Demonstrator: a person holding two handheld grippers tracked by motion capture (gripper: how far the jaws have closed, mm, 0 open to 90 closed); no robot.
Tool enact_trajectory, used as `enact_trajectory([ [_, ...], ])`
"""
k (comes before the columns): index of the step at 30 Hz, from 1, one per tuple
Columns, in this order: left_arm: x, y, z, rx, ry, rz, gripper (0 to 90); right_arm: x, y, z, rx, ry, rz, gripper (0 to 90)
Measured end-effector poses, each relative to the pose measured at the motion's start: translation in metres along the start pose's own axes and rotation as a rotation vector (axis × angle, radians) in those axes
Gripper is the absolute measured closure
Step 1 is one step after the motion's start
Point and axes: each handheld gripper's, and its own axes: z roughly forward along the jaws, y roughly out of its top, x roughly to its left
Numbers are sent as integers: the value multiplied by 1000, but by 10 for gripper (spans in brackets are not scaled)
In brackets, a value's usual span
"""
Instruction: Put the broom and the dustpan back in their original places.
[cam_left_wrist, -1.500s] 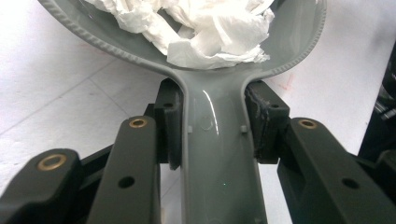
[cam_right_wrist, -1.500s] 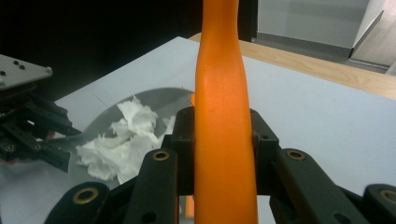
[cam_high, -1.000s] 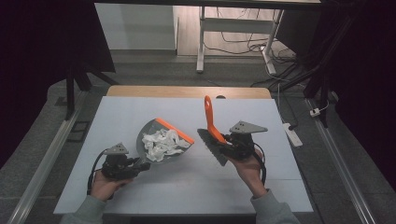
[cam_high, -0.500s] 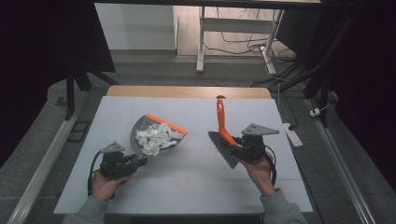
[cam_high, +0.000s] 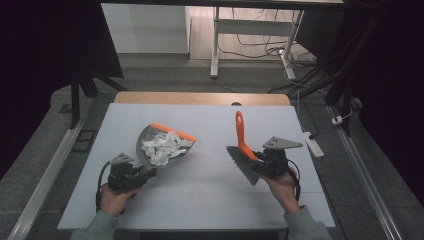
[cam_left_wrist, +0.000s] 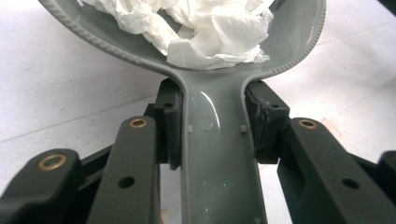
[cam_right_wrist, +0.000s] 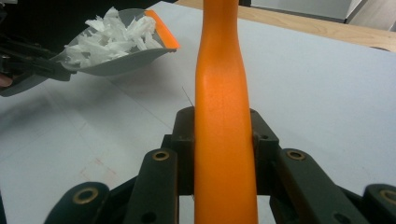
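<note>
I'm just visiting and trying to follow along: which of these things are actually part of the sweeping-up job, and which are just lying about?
Part of the job:
- grey dustpan, handle clamped in the left gripper
- crumpled white paper in it
- orange-handled brush, clamped in the right gripper

Just lying about:
- white power strip on the floor
- cables beyond the table

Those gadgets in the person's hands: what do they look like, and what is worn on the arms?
The left gripper and right gripper are black, with two jointed jaws set with brass-coloured pins. A grey three-cornered plate tops each, and a black cable trails off. The sleeves are grey-green.
</note>
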Motion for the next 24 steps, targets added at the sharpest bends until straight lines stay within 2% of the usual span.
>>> enact_trajectory([
  [11,-2,-4,7,6,108,-80,611,-7,-14,-11,18,-11,22,703],
  [16,-1,-5,8,-2,141,-118,611,-12,-23,-14,38,-10,46,703],
  [20,-1,-6,11,-18,199,-160,611,-17,-29,-16,56,-19,71,703],
  [24,-1,-7,14,-18,225,-184,611,-19,-32,-14,66,-5,88,703],
])
